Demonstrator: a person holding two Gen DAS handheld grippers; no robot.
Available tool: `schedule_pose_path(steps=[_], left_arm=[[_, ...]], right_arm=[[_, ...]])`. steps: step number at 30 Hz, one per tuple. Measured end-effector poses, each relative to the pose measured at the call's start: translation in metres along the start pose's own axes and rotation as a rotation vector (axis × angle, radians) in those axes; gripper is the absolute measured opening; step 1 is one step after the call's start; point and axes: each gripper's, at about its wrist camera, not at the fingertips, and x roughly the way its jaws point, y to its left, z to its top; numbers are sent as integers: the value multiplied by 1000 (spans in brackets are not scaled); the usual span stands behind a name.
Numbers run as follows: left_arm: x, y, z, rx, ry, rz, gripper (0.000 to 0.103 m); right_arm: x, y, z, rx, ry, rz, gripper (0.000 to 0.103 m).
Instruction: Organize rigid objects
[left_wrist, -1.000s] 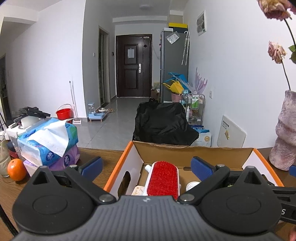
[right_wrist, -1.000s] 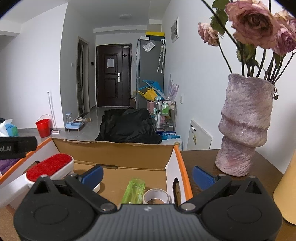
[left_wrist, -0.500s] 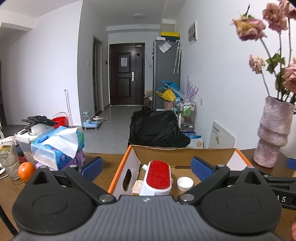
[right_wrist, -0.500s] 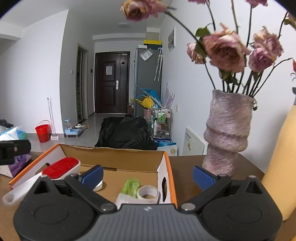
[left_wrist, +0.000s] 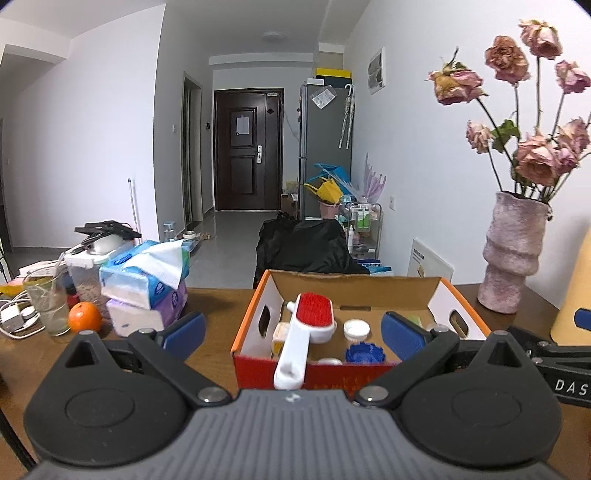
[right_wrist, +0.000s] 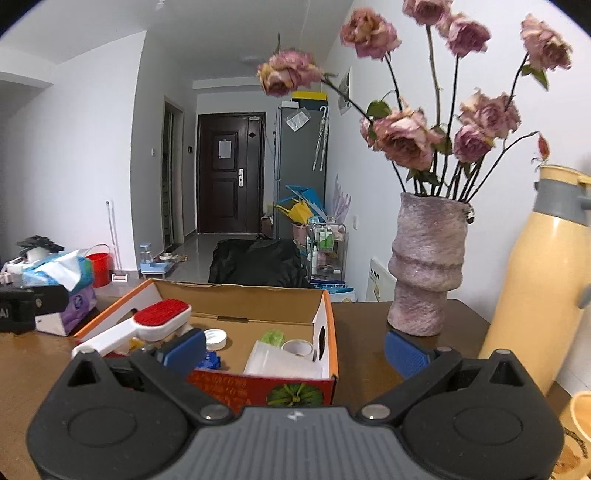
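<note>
An open cardboard box with orange rims stands on the brown table. In it lie a white brush with a red pad, its handle sticking over the near wall, a white lid, a blue cap, a roll of tape, a green item and a clear tub. My left gripper is open, just short of the box's near wall, with nothing between its fingers. My right gripper is open too, in front of the box's right half.
A textured pink vase of dried roses stands right of the box, with a tall cream flask beyond it. On the left are tissue packs, an orange, a glass and cables. The table's far edge runs behind the box.
Both grippers have drawn back and risen from over the box, so its whole inside and front wall now show. Both stayed open and nothing was picked up.
</note>
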Motion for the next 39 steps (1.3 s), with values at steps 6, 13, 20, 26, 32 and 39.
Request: schedule_pose_path(steps=[6,13,20,26,32,39], left_arm=[[-49,2,-13,9,-6,-6,103],[-114,1,-35,3,-14,-30,103],[-171,1,-65,25,7,-29,103],[-210,6,-85,37,9,-29,103],[-228,10,-93,28,12,-32,103],[-234,13,-95,24,10,-33,103]], right_arm=[[-52,-1,-7,9,-23,10,103],[-112,-10,-33,49,0,11,103],[-166,-12,-59,36,27,12,103],[-208,-9,-69,21,11,15,103],[-228,-8,-72,18,4,21,103],[-234,-7,-73,16,2,19,103]])
